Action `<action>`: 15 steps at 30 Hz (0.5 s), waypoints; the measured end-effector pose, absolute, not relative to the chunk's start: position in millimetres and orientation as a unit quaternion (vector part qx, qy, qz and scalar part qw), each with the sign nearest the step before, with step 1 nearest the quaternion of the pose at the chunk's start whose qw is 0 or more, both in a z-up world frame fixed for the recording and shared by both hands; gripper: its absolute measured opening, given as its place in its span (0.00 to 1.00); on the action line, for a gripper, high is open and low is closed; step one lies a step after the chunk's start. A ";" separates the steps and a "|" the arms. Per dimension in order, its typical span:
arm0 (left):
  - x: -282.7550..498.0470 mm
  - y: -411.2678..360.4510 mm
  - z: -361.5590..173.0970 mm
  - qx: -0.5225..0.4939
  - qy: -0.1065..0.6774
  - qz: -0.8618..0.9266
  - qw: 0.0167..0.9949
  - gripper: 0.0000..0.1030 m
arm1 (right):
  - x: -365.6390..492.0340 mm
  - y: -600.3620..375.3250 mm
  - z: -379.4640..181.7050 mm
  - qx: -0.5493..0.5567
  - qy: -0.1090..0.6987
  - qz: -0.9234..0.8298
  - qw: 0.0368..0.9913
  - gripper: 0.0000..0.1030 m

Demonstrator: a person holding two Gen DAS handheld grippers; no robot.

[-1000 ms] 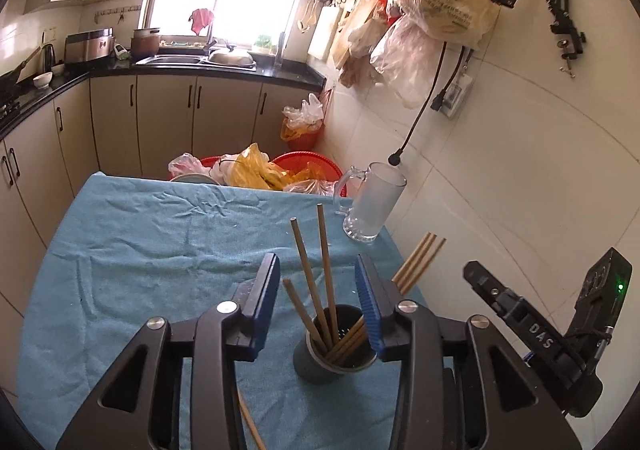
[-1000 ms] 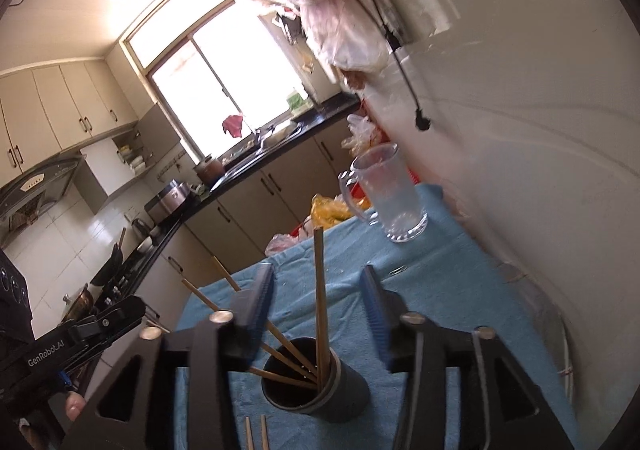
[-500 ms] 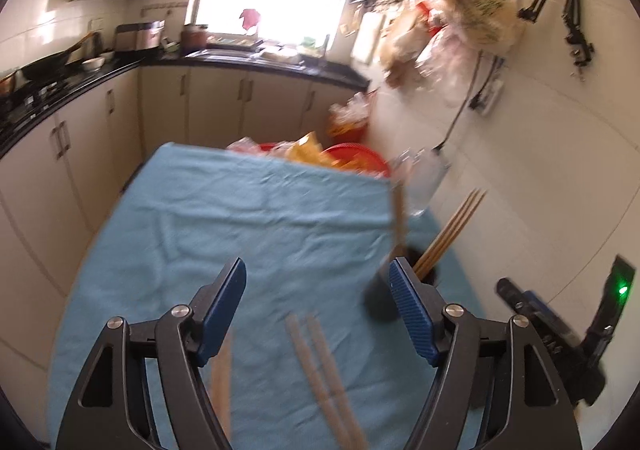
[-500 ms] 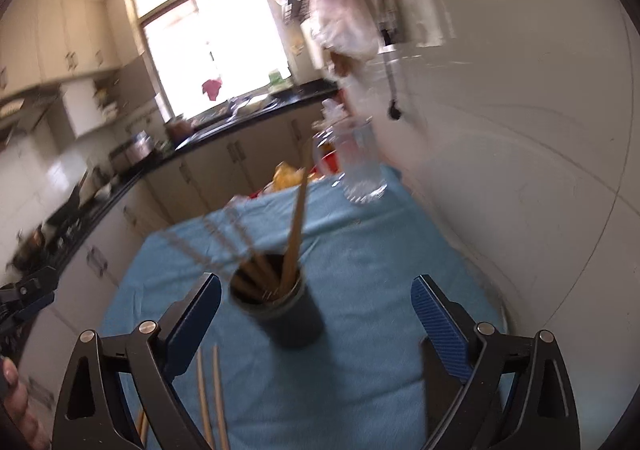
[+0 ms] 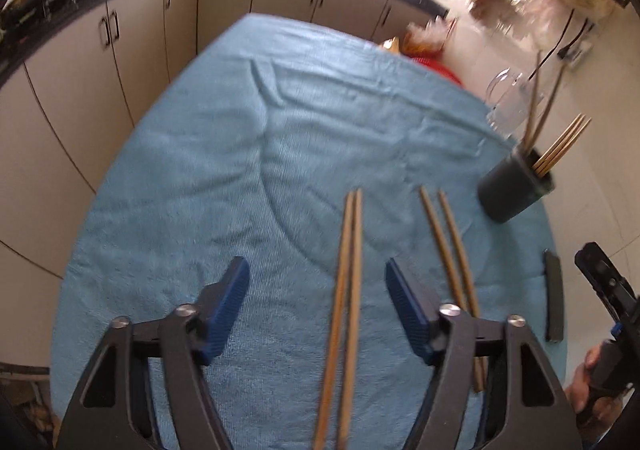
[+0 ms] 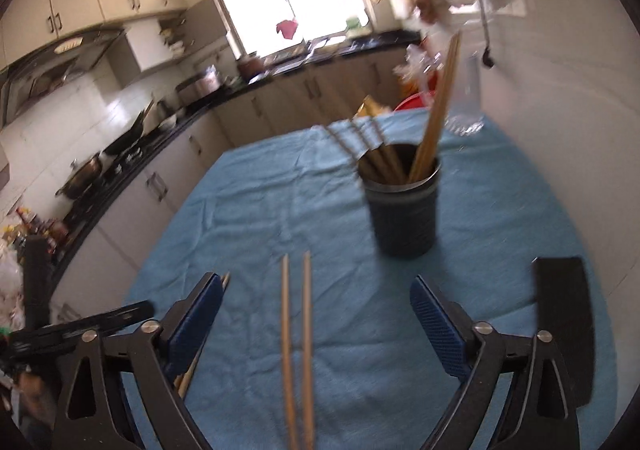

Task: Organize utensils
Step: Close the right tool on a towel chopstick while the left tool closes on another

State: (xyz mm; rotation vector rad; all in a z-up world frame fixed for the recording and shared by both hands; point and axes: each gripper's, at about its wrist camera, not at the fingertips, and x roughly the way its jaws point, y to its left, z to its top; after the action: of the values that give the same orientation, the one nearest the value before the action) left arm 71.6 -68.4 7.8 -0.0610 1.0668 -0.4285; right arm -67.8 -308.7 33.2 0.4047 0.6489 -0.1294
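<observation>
Chopsticks (image 5: 346, 290) lying between closing, empty left gripper (image 5: 316, 292), right gripper (image 6: 316, 314) closing unloaded, holder (image 6: 404, 210) beyond.

Tablecloth (image 5: 224, 154) is seen in plain light blue; chopsticks (image 5: 347, 290) in tan wood; holder cup (image 6: 404, 218) in dark grey; gripper pads (image 6: 438, 324) in ribbed blue.

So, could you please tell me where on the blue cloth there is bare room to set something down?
The cloth lies bare across its far half and the side toward the cabinets. It is crowded toward the wall: holder, glass mug, and two chopstick pairs on the near part.
</observation>
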 end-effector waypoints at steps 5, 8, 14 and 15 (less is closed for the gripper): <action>79.3 -86.6 -16.3 -0.005 0.536 -0.216 0.816 0.45 | -62.7 -298.5 27.4 0.189 0.338 -0.045 0.921 0.81; 81.8 -97.7 -25.9 0.016 0.547 -0.213 0.810 0.30 | -60.8 -297.8 24.3 0.191 0.344 -0.037 0.918 0.73; 84.1 -106.5 -33.7 0.036 0.549 -0.217 0.807 0.23 | -58.3 -299.1 19.1 0.202 0.356 -0.024 0.912 0.55; 84.1 -108.6 -33.9 0.043 0.546 -0.217 0.808 0.23 | -57.6 -299.7 18.0 0.203 0.357 -0.023 0.911 0.56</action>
State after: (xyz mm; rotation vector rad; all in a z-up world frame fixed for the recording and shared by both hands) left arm 84.1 -108.6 -33.9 0.0913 1.1668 -0.4648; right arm -57.6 -299.7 18.0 0.4181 0.7363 -0.0480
